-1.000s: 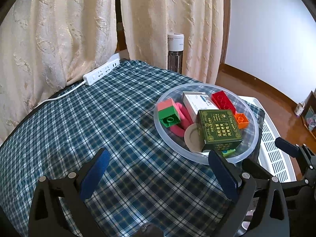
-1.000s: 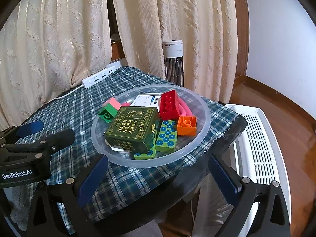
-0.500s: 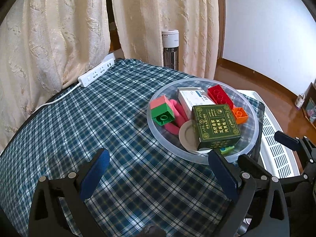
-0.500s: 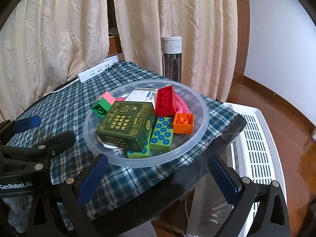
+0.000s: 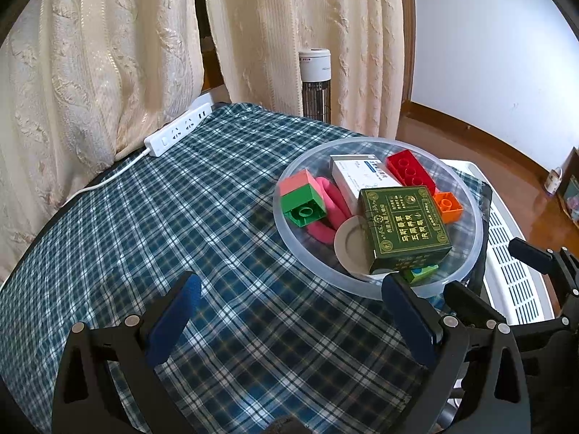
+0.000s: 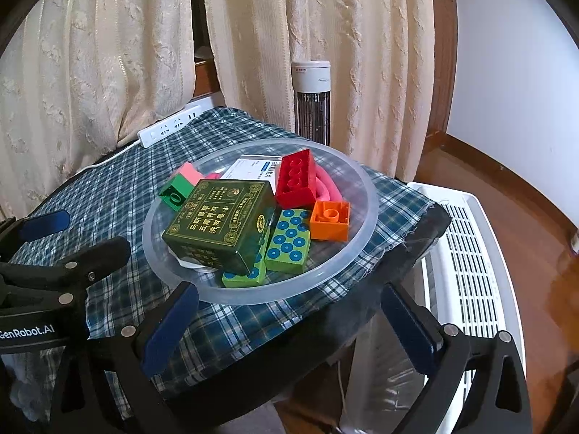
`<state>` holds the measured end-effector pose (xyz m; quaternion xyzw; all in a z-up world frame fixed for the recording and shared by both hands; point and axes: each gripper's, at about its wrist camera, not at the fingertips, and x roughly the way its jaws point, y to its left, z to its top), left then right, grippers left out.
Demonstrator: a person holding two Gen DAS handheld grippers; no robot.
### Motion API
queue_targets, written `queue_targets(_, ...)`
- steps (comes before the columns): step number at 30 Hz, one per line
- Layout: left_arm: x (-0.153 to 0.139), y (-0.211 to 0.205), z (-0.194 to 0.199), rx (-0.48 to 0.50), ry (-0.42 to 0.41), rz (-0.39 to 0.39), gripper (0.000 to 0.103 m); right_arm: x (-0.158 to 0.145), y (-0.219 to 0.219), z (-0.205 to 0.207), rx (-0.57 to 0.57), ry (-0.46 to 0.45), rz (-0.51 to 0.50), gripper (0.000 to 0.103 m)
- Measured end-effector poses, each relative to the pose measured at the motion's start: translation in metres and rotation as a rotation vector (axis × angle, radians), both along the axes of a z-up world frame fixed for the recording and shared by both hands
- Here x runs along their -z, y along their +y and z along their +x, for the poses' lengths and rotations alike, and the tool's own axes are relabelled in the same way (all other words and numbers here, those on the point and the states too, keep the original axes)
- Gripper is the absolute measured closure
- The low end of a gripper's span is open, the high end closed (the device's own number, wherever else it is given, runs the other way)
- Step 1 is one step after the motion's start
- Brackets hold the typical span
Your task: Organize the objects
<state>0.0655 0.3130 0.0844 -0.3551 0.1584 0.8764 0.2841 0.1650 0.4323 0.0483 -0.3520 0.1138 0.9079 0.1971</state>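
Both tools, left [image 5: 289,320] and right [image 6: 289,320], are spread and empty, slightly nearer the bowl [image 6: 362,195] than a second ago. Blocks [image 6: 295,177] and boxes [image 6: 220,224] lie inside it on the counter [image 5: 181,217].

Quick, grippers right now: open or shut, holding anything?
Left gripper: open, holding nothing, over the plaid cloth.
Right gripper: open, holding nothing, just short of the clear bowl.

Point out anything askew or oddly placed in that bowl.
In the clear plastic bowl, the dark green printed box lies tilted atop the pile, and the red toy brick leans on its edge. Nothing spilled.
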Motion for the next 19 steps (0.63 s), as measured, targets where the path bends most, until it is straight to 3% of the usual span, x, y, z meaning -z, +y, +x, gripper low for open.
queue_targets(19, 0.0007, -0.0042, -0.0022, -0.018, 0.008, -0.010, 0.002, -0.0007, -0.0060, -0.0035, -0.014, -0.008, 0.008, 0.000)
